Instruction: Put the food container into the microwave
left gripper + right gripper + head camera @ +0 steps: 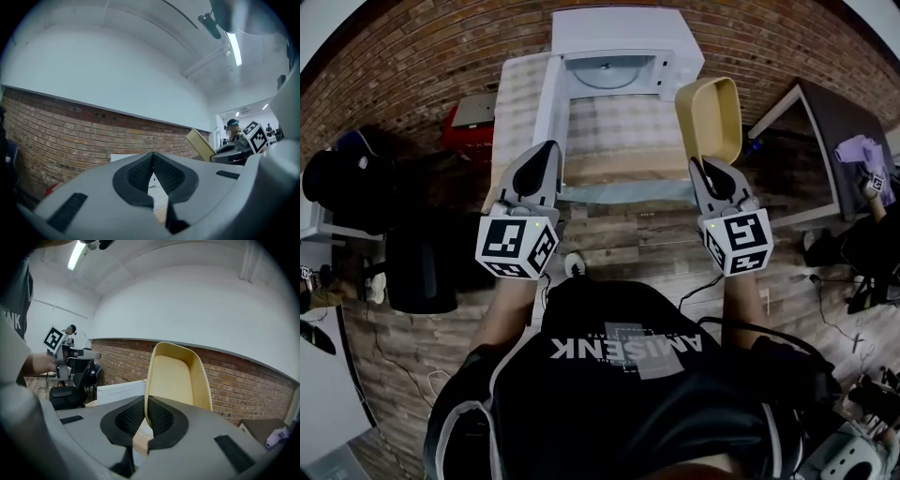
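Note:
A cream-yellow food container (711, 117) hangs tilted on its side, its rim pinched in my right gripper (713, 169), to the right of the microwave. In the right gripper view the container (176, 376) rises from between the closed pads, hollow side toward the camera. The white microwave (619, 52) stands at the back of the table, door (547, 103) swung open to the left, glass turntable (605, 73) showing inside. My left gripper (539, 161) is shut and empty, near the open door's lower end. In the left gripper view its pads (166, 176) touch, with the microwave (152, 180) partly hidden behind them.
The microwave rests on a light wooden table (623, 141) against a brick wall. A dark desk (834, 127) stands at the right, a black office chair (412, 253) at the left, a red box (464, 127) beside the table. Cables run across the wood floor.

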A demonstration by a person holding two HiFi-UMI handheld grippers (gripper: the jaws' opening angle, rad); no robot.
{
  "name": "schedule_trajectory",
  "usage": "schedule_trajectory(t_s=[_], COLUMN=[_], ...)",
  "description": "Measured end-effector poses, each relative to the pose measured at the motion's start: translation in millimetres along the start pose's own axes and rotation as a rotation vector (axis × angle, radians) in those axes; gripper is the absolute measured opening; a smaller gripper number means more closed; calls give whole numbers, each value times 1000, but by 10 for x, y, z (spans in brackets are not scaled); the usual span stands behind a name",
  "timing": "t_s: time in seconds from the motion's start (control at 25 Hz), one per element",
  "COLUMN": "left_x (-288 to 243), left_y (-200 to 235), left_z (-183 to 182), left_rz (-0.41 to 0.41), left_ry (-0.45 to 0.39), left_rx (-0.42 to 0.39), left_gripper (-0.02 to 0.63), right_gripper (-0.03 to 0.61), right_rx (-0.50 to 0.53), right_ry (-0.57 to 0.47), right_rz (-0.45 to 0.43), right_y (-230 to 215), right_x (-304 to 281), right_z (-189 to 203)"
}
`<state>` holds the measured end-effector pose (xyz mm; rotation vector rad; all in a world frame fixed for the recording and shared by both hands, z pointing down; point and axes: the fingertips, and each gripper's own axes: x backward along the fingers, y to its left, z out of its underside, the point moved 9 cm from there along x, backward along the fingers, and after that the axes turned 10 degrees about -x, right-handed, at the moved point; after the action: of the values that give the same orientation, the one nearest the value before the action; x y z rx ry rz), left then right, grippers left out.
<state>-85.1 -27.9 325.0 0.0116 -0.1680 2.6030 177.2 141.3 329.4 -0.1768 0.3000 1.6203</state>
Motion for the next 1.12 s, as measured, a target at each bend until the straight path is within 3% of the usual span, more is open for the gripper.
schedule_trajectory(t_s=[0.4, 0.64, 0.92, 1.12], left_x=[-422, -579, -689, -792], left_y=[789, 1151, 1258, 1280], left_z=[205, 323, 465, 458], left_rz=[94, 161, 239, 238], left_ry=[-26, -32, -3, 5], left_rx=[28, 46, 75, 60], left_gripper=[12, 12, 12, 12], right_gripper=[48, 48, 48, 48], right_rx=[5, 12, -5, 19], right_ry=[65, 136, 207, 255], right_rz=[57, 45, 23, -8], right_y=[320, 565, 759, 694], right_x=[-811, -1257, -1616, -1851], right_z=[-104, -101, 0, 96])
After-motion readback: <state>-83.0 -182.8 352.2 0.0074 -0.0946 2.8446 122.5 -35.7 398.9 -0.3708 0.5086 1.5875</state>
